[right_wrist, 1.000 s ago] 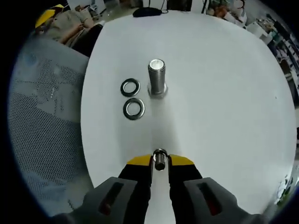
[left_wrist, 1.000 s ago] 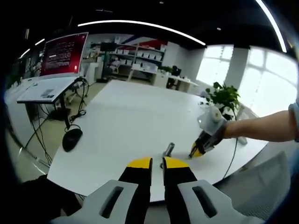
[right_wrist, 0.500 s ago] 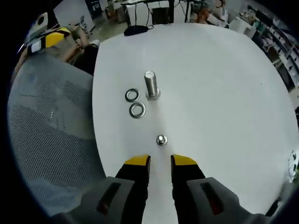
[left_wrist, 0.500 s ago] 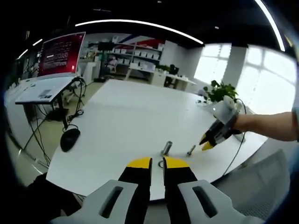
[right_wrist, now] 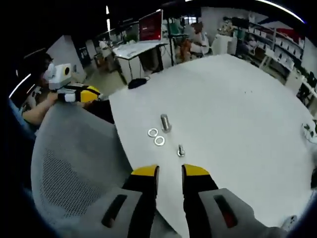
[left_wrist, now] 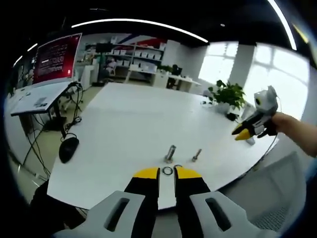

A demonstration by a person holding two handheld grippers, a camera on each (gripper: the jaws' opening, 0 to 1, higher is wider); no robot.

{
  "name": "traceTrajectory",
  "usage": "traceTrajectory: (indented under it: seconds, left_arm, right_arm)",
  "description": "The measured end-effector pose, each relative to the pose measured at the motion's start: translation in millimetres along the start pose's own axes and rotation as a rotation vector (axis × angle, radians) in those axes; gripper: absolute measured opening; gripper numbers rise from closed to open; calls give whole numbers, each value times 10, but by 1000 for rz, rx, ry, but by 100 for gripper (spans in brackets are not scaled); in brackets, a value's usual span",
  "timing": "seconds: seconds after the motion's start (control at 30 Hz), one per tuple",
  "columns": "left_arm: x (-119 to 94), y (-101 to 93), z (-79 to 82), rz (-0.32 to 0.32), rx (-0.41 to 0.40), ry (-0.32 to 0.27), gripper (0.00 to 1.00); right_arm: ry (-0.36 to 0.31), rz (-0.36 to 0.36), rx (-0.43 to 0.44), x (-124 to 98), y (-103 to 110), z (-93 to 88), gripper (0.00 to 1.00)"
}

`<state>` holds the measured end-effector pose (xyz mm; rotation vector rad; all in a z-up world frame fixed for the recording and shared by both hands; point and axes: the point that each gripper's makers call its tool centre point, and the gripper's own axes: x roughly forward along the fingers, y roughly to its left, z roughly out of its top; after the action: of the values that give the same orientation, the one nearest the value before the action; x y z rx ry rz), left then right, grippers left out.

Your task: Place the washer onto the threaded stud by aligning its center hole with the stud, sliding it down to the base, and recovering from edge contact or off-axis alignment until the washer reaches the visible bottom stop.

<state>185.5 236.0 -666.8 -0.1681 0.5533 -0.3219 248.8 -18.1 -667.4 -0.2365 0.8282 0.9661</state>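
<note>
The threaded stud (right_wrist: 165,123) stands upright on the white table (right_wrist: 237,99). Two washers (right_wrist: 153,133) (right_wrist: 159,141) lie flat beside it, and a small bolt (right_wrist: 181,150) stands just nearer to me. My right gripper (right_wrist: 169,171) hovers high above the table edge, open with nothing between its fingers. In the left gripper view the stud (left_wrist: 171,153) and small bolt (left_wrist: 196,155) stand past my left gripper (left_wrist: 167,173), whose jaws keep a narrow empty gap. One washer (left_wrist: 167,171) shows through that gap. The right gripper (left_wrist: 246,133) hangs at the far right.
A grey mesh chair back (right_wrist: 69,168) sits under both grippers at the table's near edge. A black mouse (left_wrist: 68,148) lies on the table's left corner, and a potted plant (left_wrist: 225,94) stands at its far side. The left gripper (right_wrist: 74,91), hand-held, hovers over the chair.
My right gripper has pulled up and back, far from the small bolt it set down beside the stud. The left gripper stays off the table, its view only shifted.
</note>
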Motion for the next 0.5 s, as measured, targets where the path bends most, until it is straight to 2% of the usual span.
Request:
traceTrajectory:
  seconds: [0.1,0.27,0.33,0.5]
  left_arm:
    - [-6,-19,27,-8,20,-15,8]
    - [-8,-24,11,-9,6,-5,8]
    - [-8,-20,22,-8,2,-12,8]
    - [-11,-27,18,-7,-2,-9,9]
  right_arm:
    - [-65,-13,69,-216,85,-27,22]
    - [-181,-60,150,-522,161,-118,24]
    - [-258,-100,219,-654,150,-126,23]
    - [-330,-149,223,-839,235,-230,24]
